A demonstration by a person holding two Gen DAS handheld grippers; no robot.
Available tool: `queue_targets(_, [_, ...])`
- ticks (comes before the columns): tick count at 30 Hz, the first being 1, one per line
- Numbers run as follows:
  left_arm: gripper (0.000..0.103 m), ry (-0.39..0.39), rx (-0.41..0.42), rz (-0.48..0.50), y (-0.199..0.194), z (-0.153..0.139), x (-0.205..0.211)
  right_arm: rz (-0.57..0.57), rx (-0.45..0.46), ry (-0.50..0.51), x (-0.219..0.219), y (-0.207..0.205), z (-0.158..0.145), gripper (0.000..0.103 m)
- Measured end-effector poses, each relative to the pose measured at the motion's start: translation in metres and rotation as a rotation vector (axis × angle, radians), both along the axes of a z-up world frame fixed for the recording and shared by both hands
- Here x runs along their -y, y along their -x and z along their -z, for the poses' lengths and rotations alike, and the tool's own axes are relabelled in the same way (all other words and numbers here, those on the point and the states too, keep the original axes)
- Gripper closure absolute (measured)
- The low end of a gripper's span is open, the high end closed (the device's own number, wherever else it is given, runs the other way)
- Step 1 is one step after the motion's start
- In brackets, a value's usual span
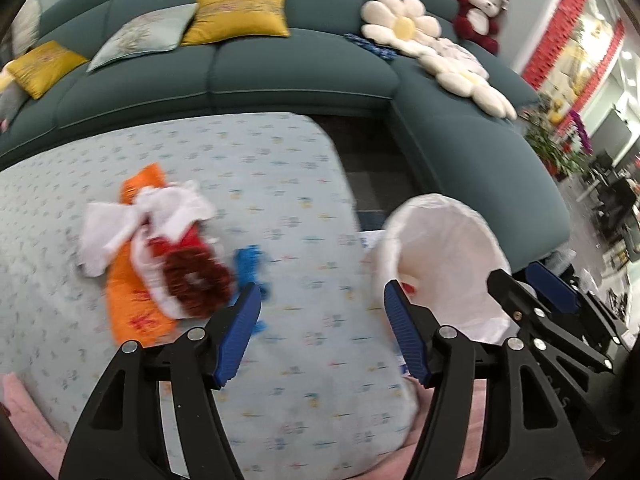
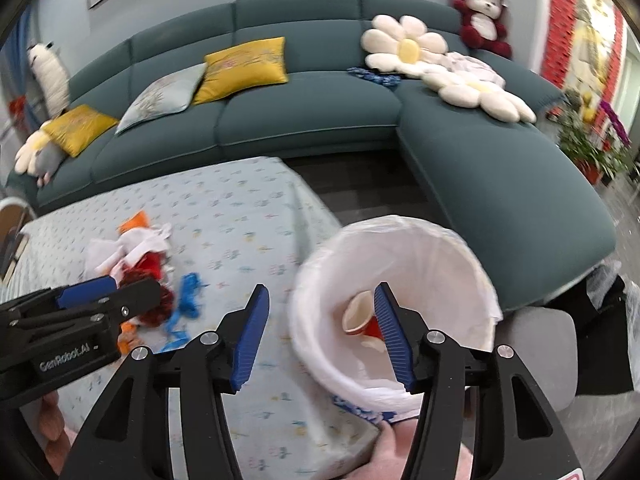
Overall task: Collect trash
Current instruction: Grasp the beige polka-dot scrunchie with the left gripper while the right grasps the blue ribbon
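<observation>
A pile of trash lies on the light blue patterned tablecloth (image 1: 248, 168): an orange wrapper (image 1: 132, 304), crumpled white tissue (image 1: 132, 224), a dark red frilly piece (image 1: 196, 280) and a blue scrap (image 1: 250, 264). My left gripper (image 1: 320, 312) is open and empty, just right of the pile. A trash bin with a white liner (image 2: 400, 264) stands at the table's right edge, with a red-and-white paper cup (image 2: 360, 316) inside. My right gripper (image 2: 320, 320) is open and empty over the bin's near rim. The pile also shows in the right wrist view (image 2: 140, 252).
A teal corner sofa (image 2: 320, 112) runs behind the table, with yellow cushions (image 2: 244, 68), flower-shaped cushions (image 2: 408, 48) and a red plush toy (image 2: 480, 16). Dark floor (image 2: 360, 188) lies between table and sofa. Potted plants (image 2: 592, 148) stand at far right.
</observation>
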State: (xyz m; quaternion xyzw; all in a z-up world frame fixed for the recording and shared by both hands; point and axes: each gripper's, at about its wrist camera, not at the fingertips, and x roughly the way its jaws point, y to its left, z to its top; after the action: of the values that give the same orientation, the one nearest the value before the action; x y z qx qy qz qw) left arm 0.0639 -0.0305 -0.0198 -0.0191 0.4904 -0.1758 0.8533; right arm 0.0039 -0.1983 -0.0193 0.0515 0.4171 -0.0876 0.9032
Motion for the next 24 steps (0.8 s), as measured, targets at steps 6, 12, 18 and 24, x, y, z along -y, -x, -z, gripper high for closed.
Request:
queue_targets(6, [0.034,-0.012,-0.023,-0.104,0.000,0.011,-0.055,-0.066,-0.022,-0.001,-0.037,-0.007,0.008,0.049])
queue_targets(12, [0.030,-0.013,-0.078,-0.176,0.002,0.030,-0.095,-0.116,-0.049,0.006,-0.070,-0.017,0.019,0.049])
queue_targets(18, [0.021,-0.022,-0.136,-0.221,0.004,0.054,-0.123,-0.146,-0.086,0.003,-0.091,-0.033,0.033,0.049])
queue_targets(24, [0.021,-0.033,-0.209,-0.255,0.005,0.084,-0.139,-0.166,-0.124,-0.005,-0.105,-0.050,0.053,0.049])
